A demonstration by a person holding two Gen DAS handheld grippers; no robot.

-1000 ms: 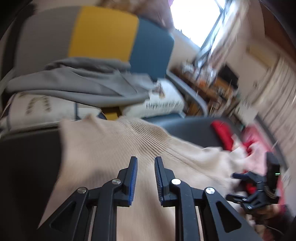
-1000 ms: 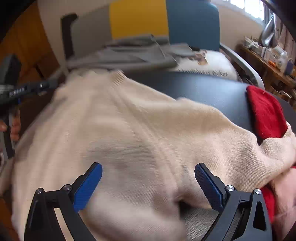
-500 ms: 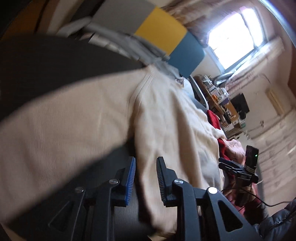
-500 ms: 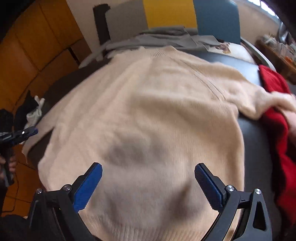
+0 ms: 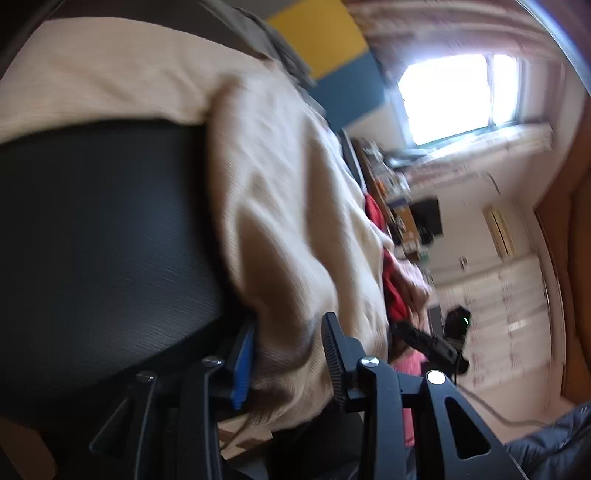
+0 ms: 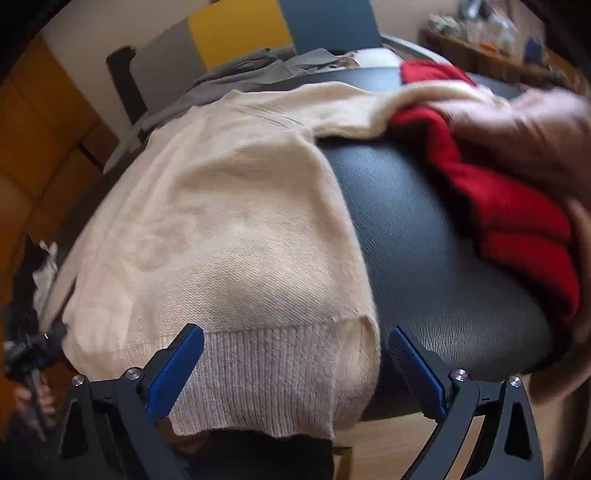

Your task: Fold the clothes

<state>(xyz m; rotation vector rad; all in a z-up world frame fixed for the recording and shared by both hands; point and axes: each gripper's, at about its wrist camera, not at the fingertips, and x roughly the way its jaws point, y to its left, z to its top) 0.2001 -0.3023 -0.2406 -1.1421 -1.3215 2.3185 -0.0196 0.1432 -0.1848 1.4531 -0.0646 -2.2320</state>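
A cream knit sweater [image 6: 236, 229] lies spread on a round black table [image 6: 424, 258], its ribbed hem hanging over the near edge. My right gripper [image 6: 295, 347] is open, its fingers on either side of the hem's right corner. In the left wrist view the sweater [image 5: 280, 206] drapes over the table edge [image 5: 103, 236]. My left gripper [image 5: 288, 354] has the sweater's lower left corner bunched between its fingers, which look closed on the cloth. The left gripper also shows blurred at the far left of the right wrist view [image 6: 29, 354].
A red knit garment [image 6: 509, 206] and a pink one [image 6: 535, 133] lie on the table's right side. A grey garment [image 6: 251, 74] lies behind on a grey, yellow and blue chair [image 6: 258, 29]. A wooden wall [image 6: 40, 140] stands at left.
Both grippers have pulled back to the near table edge. The left has come down to the sweater's hem corner, with cloth now between its fingers. The right stays open, now at the hem.
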